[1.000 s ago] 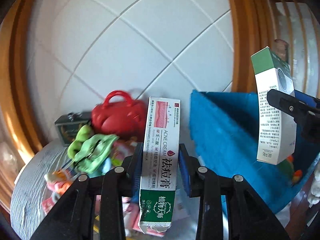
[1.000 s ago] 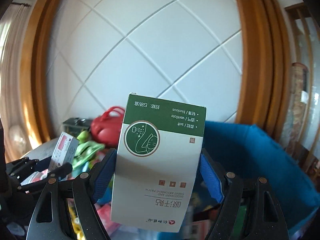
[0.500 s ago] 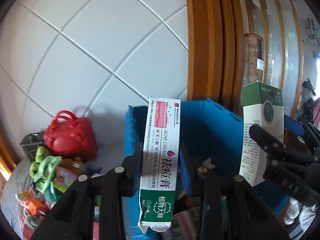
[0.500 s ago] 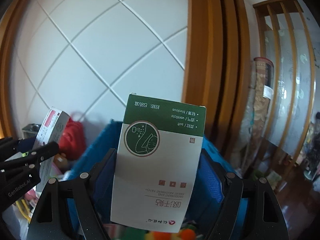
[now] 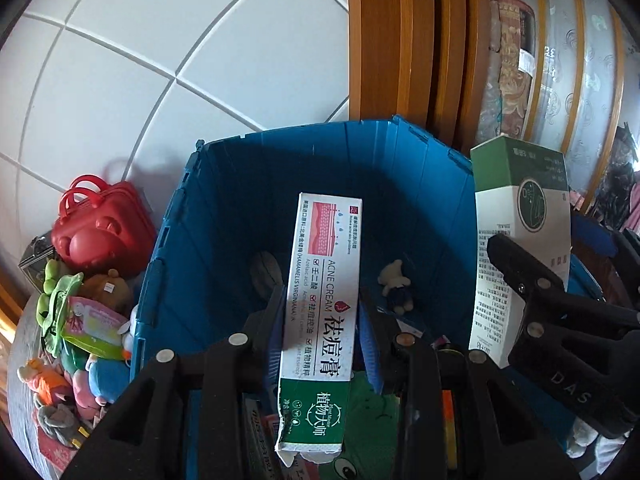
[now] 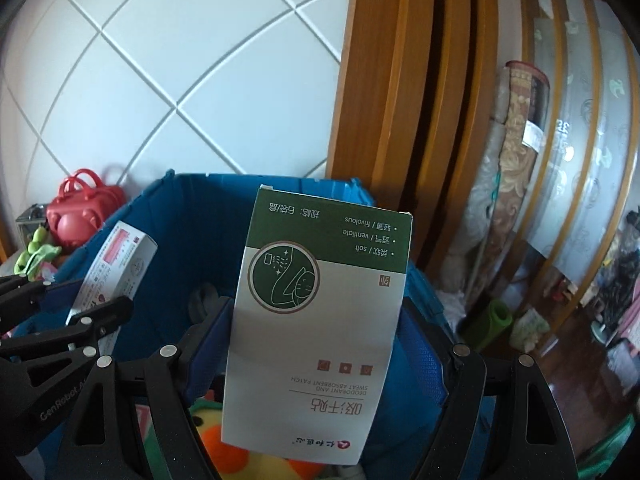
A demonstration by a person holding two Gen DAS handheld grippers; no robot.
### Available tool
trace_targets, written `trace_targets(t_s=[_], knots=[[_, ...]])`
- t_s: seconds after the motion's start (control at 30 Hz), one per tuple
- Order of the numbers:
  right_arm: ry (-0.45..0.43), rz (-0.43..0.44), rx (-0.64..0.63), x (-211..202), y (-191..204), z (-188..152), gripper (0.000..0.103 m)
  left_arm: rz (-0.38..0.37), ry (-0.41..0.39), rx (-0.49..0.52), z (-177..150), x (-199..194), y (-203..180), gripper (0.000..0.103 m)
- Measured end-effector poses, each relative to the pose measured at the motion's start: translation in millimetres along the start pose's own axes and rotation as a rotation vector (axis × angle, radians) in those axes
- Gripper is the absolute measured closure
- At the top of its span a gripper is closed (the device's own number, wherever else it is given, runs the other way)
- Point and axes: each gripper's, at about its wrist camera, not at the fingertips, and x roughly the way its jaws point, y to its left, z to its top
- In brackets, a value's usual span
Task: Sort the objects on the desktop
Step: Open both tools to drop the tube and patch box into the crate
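The left gripper (image 5: 320,332) has its fingers pressed against the two long sides of a narrow acne cream box (image 5: 322,312), white with a pink panel at the far end and a green band at the near end; the box stands lengthwise along the fingers and projects past both tips. The right gripper (image 6: 316,344) has its fingers set wide and clamped on the sides of a broader sweat patch box (image 6: 316,320), white with a dark green far end and a round green emblem, its printing upside down in the right wrist view. Both boxes are held in the air over the open blue crate (image 5: 224,216), with the acne cream box over the crate's middle and the sweat patch box (image 5: 516,240) over its right-hand wall in the left wrist view. In the right wrist view the acne cream box (image 6: 116,264) and the left gripper appear at the left edge, over the crate's (image 6: 192,216) left wall. On the crate floor lie a small teddy bear (image 5: 394,284), a grey item, a green soft toy (image 5: 368,432) and flat packets. To the left of the crate, on the grey worktop (image 5: 24,408), stand a red toy case (image 5: 100,232) with handles, a green plush toy (image 5: 56,300) and a heap of small toys. White tiled wall (image 5: 160,60) and a wooden frame (image 5: 404,40) stand behind the crate.
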Motion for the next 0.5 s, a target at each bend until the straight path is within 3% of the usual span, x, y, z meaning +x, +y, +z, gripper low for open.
trace_targets(t_s=[0.1, 0.37, 0.5], knots=[[-0.003, -0.037, -0.022, 4.8, -0.7, 4.0, 0.023, 0.021, 0.008, 0.021, 1.1, 2.4, -7.5, 0.070], [-0.003, -0.015, -0.036, 5.0, 0.0, 6.2, 0.020, 0.035, 0.013, 0.006, 0.9, 4.2, -5.1, 0.069], [-0.018, -0.026, -0.030, 1.1, -1.5, 7.0, 0.004, 0.030, 0.012, 0.001, -2.0, 2.9, -1.8, 0.069]])
